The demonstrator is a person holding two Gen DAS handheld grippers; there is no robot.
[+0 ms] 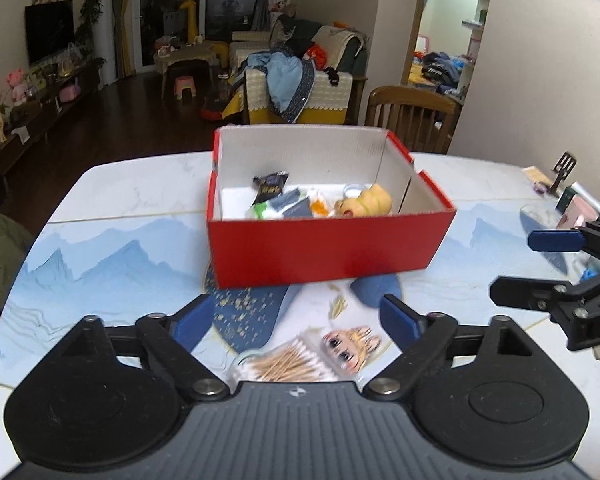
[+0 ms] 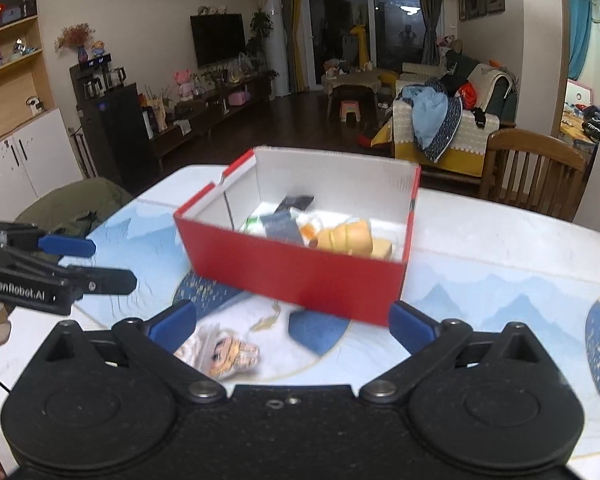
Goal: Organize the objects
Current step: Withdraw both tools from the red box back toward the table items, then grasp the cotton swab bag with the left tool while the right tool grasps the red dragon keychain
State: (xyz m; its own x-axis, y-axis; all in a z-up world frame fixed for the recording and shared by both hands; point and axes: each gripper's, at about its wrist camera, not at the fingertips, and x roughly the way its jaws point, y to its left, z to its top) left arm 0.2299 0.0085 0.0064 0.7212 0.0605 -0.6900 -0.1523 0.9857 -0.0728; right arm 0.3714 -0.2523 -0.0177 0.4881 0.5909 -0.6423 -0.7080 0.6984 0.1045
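Note:
A red box (image 1: 324, 252) with a white inside stands on the table; it also shows in the right wrist view (image 2: 300, 276). In it lie a yellow toy (image 1: 370, 202), a dark packet (image 1: 270, 184) and other small packets. My left gripper (image 1: 302, 320) is open and empty, hovering over a clear pack of cotton swabs (image 1: 288, 366) with a doll-face picture (image 1: 350, 346). My right gripper (image 2: 292, 326) is open and empty in front of the box; the swab pack (image 2: 224, 354) lies below its left finger. Each gripper shows at the edge of the other's view.
The table top (image 1: 112, 256) has a blue mountain print. A wooden chair (image 1: 412, 116) stands behind the table. Small boxes and a phone stand (image 1: 568, 196) sit at the table's right edge. A green jacket (image 2: 72, 208) lies on a seat at the left.

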